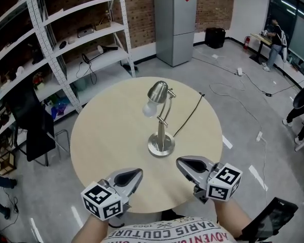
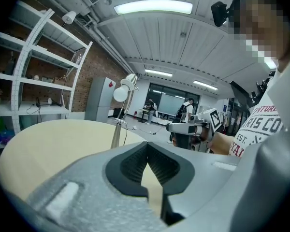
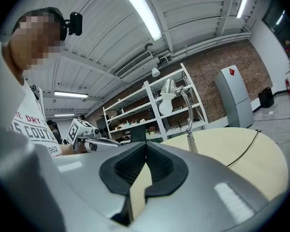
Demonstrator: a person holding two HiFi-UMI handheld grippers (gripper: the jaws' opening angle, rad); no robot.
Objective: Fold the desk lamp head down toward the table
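Desk lamp, brushed silver metal with a round base, thin curved stem and white bulb (image 1: 161,128), stands upright near the middle of the round beige surface (image 1: 106,135). The head sits at the top of the stem, with the shade tipped and the bulb facing down and to the left in the head view. A thin black cord (image 1: 190,116) runs from the lamp across the surface to the far right edge.

Left gripper (image 1: 140,172), grey with a marker cube, is over the near edge of the surface, left of the lamp base and apart from it. In the left gripper view its jaws (image 2: 147,146) are closed tip to tip with nothing between them. The lamp (image 2: 118,129) is ahead and to the left in that view.

Right gripper (image 1: 178,161), same build, is near the lamp base on the near right side and not touching it. In the right gripper view its jaw tips (image 3: 146,146) meet and are empty. The lamp (image 3: 188,122) is ahead and to the right in that view.

Both grippers point roughly toward the lamp, and neither is in contact with it.

Background: white metal shelving rack (image 1: 71,39) on the left, grey fridge with a red diamond sticker (image 1: 176,24) against the brick wall, black chair (image 1: 33,125) beside the surface.
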